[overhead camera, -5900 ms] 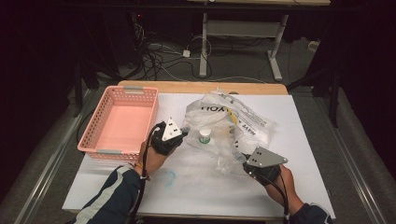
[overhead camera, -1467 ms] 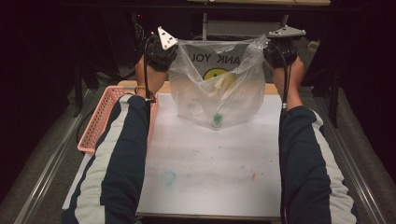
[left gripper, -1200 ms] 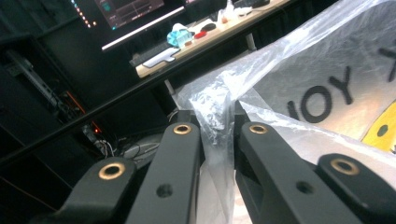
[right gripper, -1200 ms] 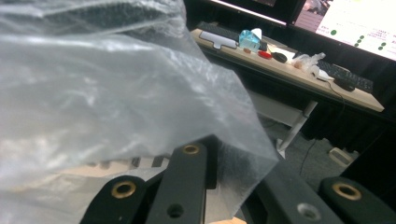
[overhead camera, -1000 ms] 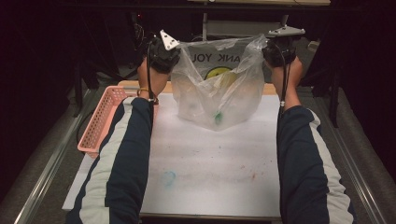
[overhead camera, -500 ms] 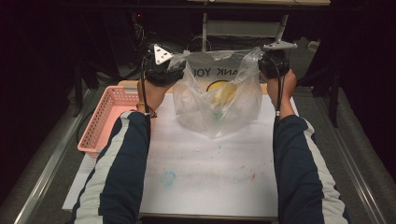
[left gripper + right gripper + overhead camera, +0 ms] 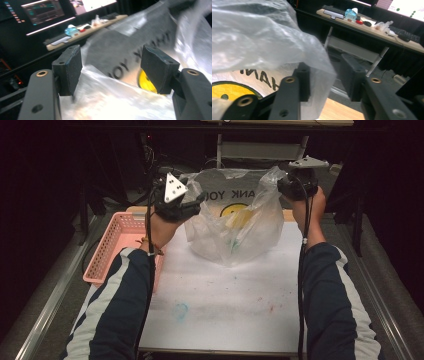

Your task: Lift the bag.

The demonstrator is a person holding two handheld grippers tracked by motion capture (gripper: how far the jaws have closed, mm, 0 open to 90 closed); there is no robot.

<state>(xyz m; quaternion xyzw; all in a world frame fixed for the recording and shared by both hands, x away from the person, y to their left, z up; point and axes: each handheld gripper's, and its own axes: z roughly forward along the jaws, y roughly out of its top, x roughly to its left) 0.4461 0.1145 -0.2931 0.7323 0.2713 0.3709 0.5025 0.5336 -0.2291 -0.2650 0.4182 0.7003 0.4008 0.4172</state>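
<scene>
Crinkled clear plastic bag [image 7: 235, 222] with a yellow smiley print hangs over the white table's [image 7: 225, 305] far half, its bottom touching the surface. The left gripper [image 7: 111, 66] is spread wide against the film, gripping nothing. The right gripper [image 7: 324, 80] is parted too, film draped over one jaw; a pink slotted plastic basket [image 7: 112, 247] sits at the table's left edge.

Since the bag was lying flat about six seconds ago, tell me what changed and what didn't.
The plastic bag was lifted off the table by both claws and held up at the far edge. By now the left claw stands open with the bag loose between its jaws, and the right claw is open too, plastic draped over one jaw. The pink basket and white mat stayed put.
</scene>
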